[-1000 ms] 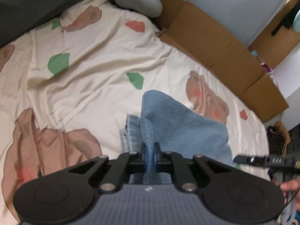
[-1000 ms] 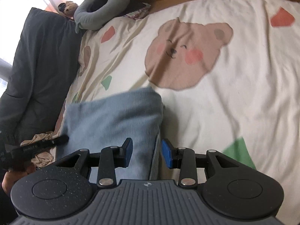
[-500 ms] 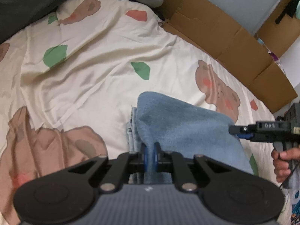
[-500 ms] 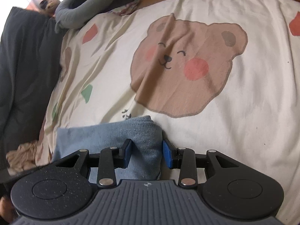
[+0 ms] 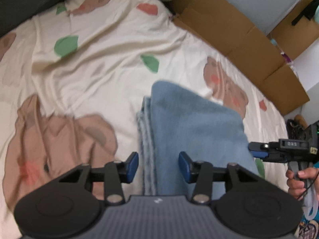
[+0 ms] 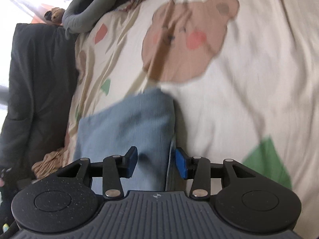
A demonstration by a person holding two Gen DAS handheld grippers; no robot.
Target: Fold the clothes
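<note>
Over folded jeans (image 5: 191,131), left gripper (image 5: 158,165) just opened

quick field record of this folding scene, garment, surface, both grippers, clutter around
garment: blue denim garment, folded into a thick stack, hem edges stacked on one side
surface: cream bedsheet with bear and leaf prints, wrinkled
left gripper: jaws have just been opening; pads stand apart on either side of the garment's edge, not pressing it
right gripper: jaws have just been opening a little; garment's corner lies between the pads, no clear pinch
behind bed: cardboard panels along the far side
other: dark blanket, grey pillow
</note>
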